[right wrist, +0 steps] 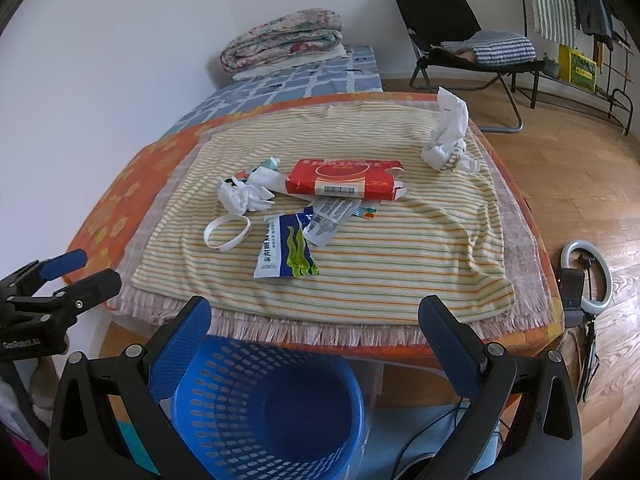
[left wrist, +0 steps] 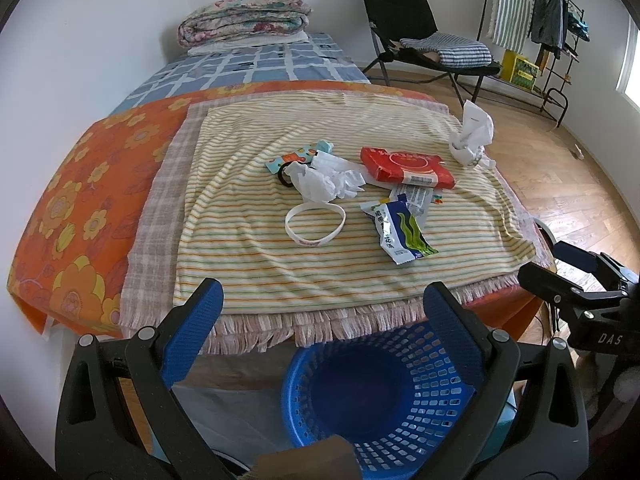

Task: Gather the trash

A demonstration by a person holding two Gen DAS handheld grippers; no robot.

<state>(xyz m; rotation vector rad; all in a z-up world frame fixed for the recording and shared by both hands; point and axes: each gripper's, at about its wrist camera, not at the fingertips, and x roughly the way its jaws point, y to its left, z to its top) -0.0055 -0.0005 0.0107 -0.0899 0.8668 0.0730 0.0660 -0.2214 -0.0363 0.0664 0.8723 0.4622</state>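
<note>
While hovering at the near edge of the bed [left wrist: 96, 184], both grippers holding nothing.

Left gripper [left wrist: 322, 308]: blue-padded fingers [left wrist: 192, 332] spread wide, framing the blue basket [left wrist: 384, 400] on the floor below. Right gripper [right wrist: 316, 320]: fingers [right wrist: 452, 352] likewise spread wide, same basket [right wrist: 264, 404] under them. Each gripper showing in the other's view, right one at 3 o'clock in the left view, left one at 9 o'clock in the right view.

Trash lying on the striped towel [left wrist: 280, 272], well apart from the basket:
- Crumpled white tissue [left wrist: 328, 178] at centre, touching a black hair tie [left wrist: 285, 176] and a patterned wrapper [left wrist: 298, 156] at its 10 o'clock.
- White wristband [left wrist: 315, 224] at 6 o'clock of the tissue, just beside it.
- Red packet [left wrist: 406, 168] at 3 o'clock of the tissue, its near edge overlapping a printed wrapper [left wrist: 418, 198].
- Blue-and-green sachet [left wrist: 402, 232] at 5 o'clock of the red packet, lying flat, partly over the printed wrapper.
- Crumpled white paper [left wrist: 472, 136] standing alone at 2 o'clock, near the towel's far right corner.

Folded floral quilt [left wrist: 244, 16] at 12 o'clock on the bed. Black folding chair [left wrist: 404, 20] at 1 o'clock on the wooden floor [left wrist: 580, 200].
</note>
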